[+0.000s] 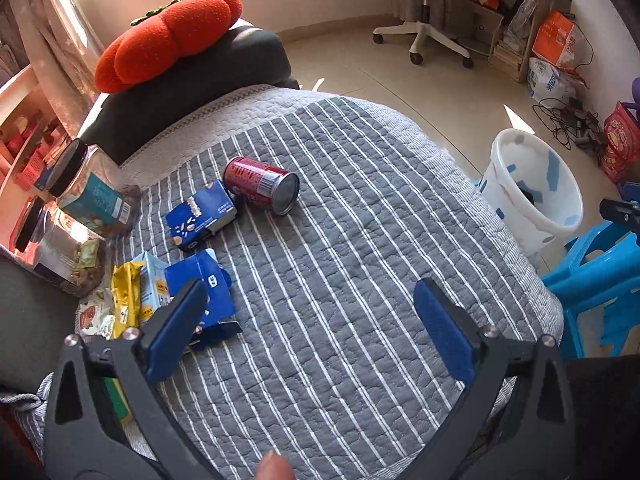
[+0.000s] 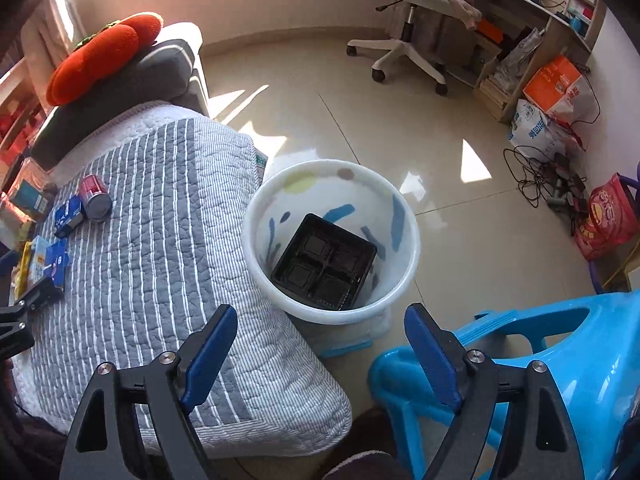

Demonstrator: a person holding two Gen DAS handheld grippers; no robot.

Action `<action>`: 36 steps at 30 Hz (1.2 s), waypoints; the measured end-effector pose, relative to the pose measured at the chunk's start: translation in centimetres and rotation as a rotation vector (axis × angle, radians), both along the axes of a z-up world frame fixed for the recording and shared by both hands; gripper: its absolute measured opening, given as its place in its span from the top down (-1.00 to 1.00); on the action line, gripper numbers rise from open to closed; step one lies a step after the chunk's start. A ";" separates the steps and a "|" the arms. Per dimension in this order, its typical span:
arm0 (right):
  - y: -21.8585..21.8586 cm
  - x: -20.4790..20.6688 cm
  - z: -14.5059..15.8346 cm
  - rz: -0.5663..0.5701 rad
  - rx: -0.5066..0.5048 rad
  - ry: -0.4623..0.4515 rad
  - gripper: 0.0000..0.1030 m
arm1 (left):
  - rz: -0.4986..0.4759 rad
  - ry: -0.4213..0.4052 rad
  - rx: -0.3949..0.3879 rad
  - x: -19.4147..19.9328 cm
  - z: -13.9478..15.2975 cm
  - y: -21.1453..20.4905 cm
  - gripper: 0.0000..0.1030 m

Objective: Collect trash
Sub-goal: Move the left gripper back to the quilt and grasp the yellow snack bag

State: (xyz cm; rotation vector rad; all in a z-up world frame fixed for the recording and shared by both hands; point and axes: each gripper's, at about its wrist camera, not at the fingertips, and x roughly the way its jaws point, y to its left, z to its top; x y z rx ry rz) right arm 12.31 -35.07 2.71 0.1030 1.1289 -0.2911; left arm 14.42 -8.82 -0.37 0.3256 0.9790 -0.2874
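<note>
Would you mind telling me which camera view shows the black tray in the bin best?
The right wrist view: it looks straight down into the bin, so the black tray and its four compartments show whole. The left wrist view sees the bin from the side, with only a dark sliver of tray inside.

Quilted matt cloth on the bedspread (image 1: 340,240); shiny metal can (image 1: 262,184); glossy plastic bin (image 2: 332,240) and stool (image 2: 560,344); polished floor tiles (image 2: 460,168); fuzzy plush cushion (image 1: 168,40).
</note>
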 end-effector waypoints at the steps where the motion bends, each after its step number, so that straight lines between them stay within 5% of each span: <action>1: 0.8 0.3 0.0 0.013 -0.002 0.000 -0.69 | 0.015 0.005 0.000 0.1 0.0 1.1 -0.99; 18: 10.3 5.2 -1.9 0.166 0.002 0.032 -0.69 | 0.394 0.157 -0.116 2.1 -1.5 19.9 -0.99; 26: 13.0 6.7 -3.2 0.202 -0.004 0.060 -0.69 | 0.387 0.250 -0.216 5.2 -3.6 20.9 -0.97; 36: 14.4 8.2 -4.2 0.198 0.007 0.079 -0.69 | 0.426 0.329 -0.326 10.0 -7.7 21.7 -0.69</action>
